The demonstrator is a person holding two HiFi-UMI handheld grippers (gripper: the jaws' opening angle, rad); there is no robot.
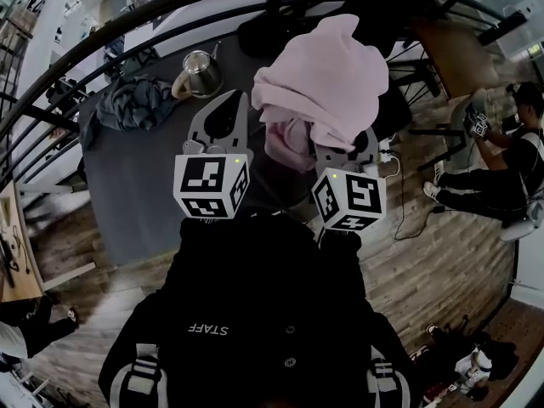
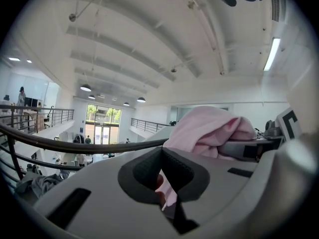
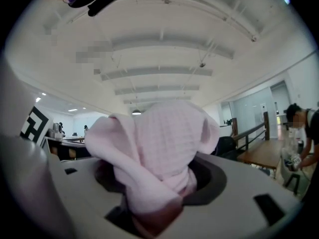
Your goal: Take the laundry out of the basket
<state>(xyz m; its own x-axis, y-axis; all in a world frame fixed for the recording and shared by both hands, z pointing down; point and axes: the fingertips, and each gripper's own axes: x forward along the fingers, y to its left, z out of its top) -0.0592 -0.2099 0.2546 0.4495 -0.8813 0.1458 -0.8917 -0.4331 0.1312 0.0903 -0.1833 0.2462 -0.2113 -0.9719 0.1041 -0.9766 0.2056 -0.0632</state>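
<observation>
A pink cloth [image 1: 327,79] is raised in front of me, above the dark table [image 1: 127,185]. My right gripper [image 1: 344,147] is shut on it. The cloth bunches up between the jaws [image 3: 154,148] and hides the pads and fingertips. My left gripper [image 1: 225,109] is raised just left of the cloth, its dark pads [image 2: 177,168] meeting at the tips. A sliver of pink [image 2: 167,195] shows in the gap below them, and I cannot tell whether it is pinched. The pink cloth [image 2: 209,128] rises to the right in the left gripper view. I cannot make out a basket.
A grey-blue garment [image 1: 132,104] lies heaped at the table's far left, next to a metal pitcher [image 1: 200,73]. A curved black railing [image 1: 102,36] runs behind the table. A person [image 1: 510,164] sits at the right. Cables [image 1: 416,202] trail over the wooden floor.
</observation>
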